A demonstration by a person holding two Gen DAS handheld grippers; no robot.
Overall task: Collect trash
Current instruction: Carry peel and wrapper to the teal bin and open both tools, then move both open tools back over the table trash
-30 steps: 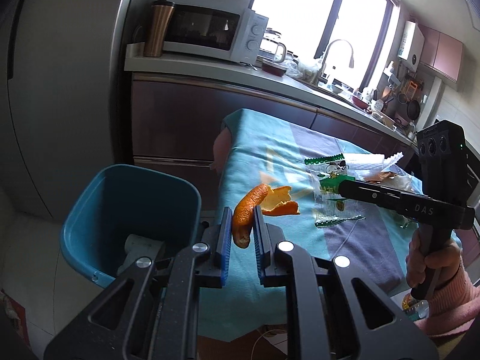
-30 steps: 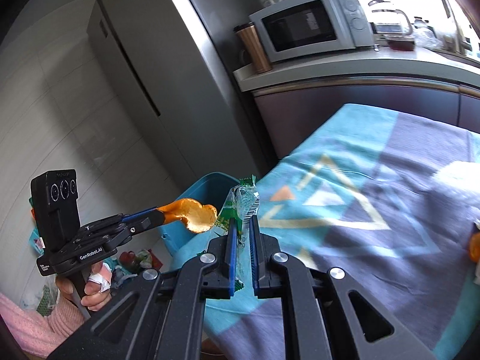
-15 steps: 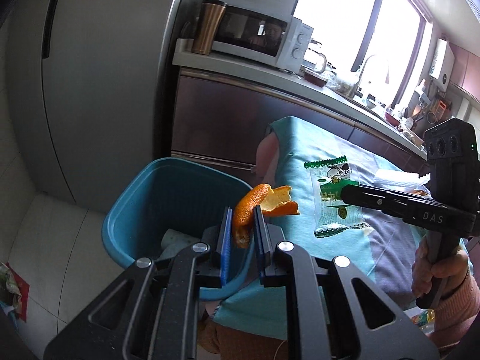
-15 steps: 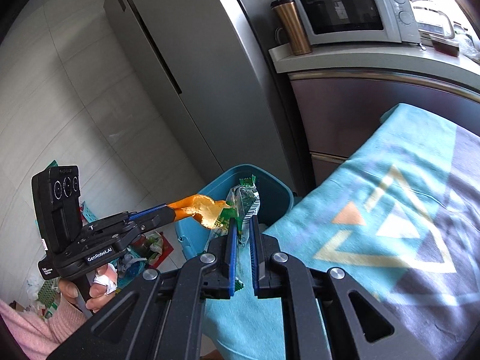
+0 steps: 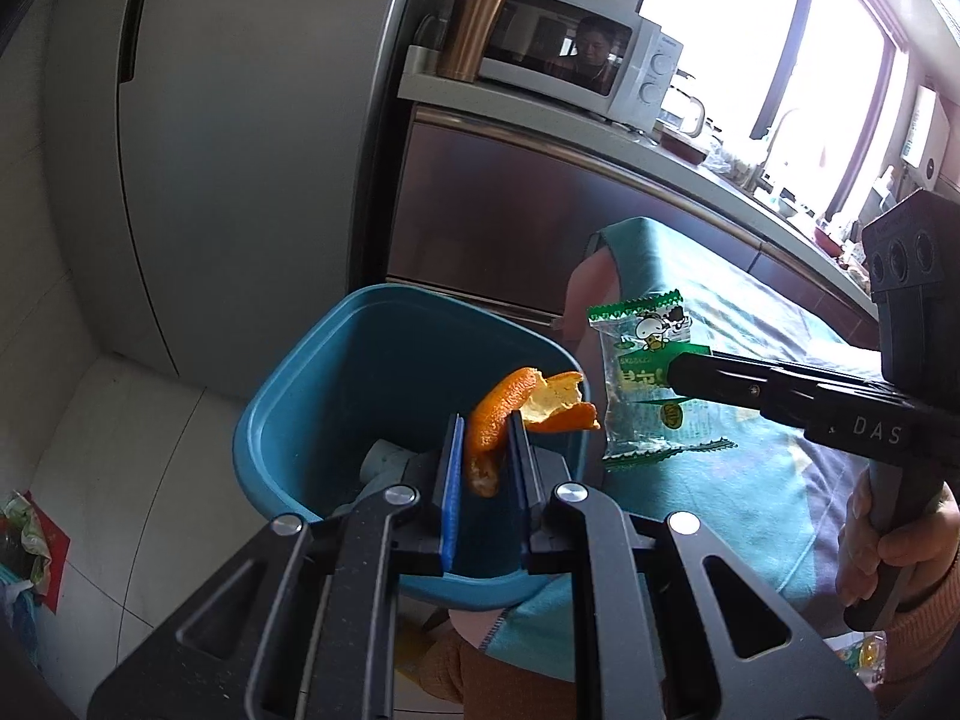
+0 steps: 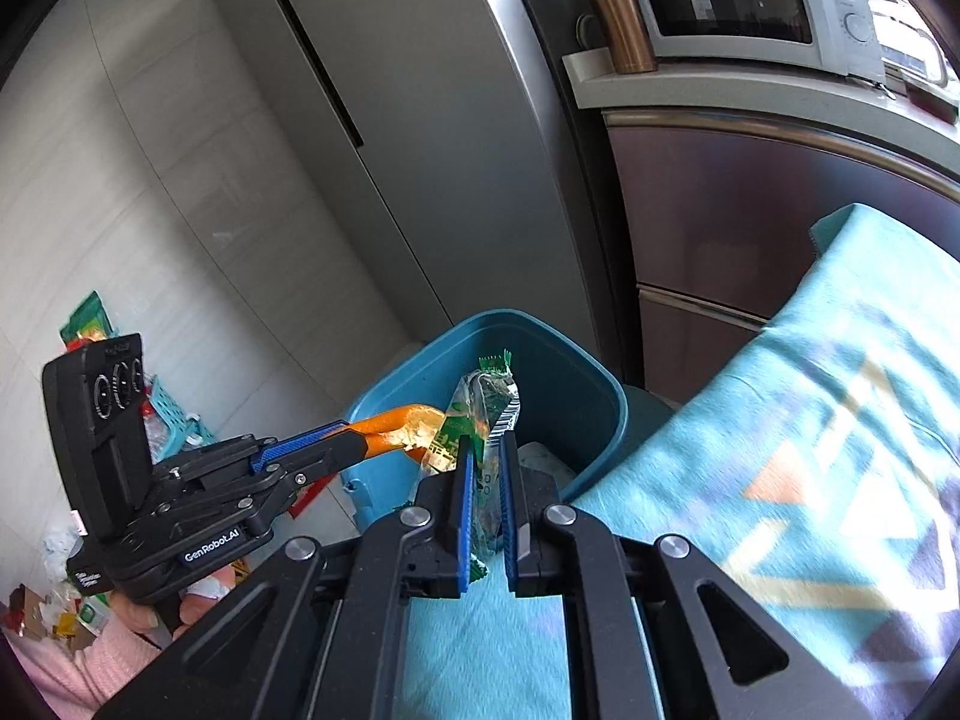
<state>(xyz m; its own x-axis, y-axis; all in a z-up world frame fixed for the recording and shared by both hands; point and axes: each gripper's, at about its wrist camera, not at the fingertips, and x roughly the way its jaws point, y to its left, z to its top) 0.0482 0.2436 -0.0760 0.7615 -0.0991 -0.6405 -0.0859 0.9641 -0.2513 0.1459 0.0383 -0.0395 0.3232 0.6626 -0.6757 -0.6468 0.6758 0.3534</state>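
My left gripper is shut on a curled orange peel, held over the open mouth of a blue trash bin. My right gripper is shut on a green and clear snack wrapper, held at the bin's near rim beside the table's edge. In the left wrist view the wrapper hangs from the right gripper, just right of the peel. In the right wrist view the peel sticks out of the left gripper. A pale crumpled piece lies inside the bin.
A table with a teal and purple patterned cloth stands right of the bin. Behind are a grey fridge, brown cabinets, a counter with a microwave and a copper tumbler. Litter and a small basket lie on the floor at left.
Both grippers have swung left from above the table to the blue bin, carrying the peel and the wrapper. Their grips have not changed.
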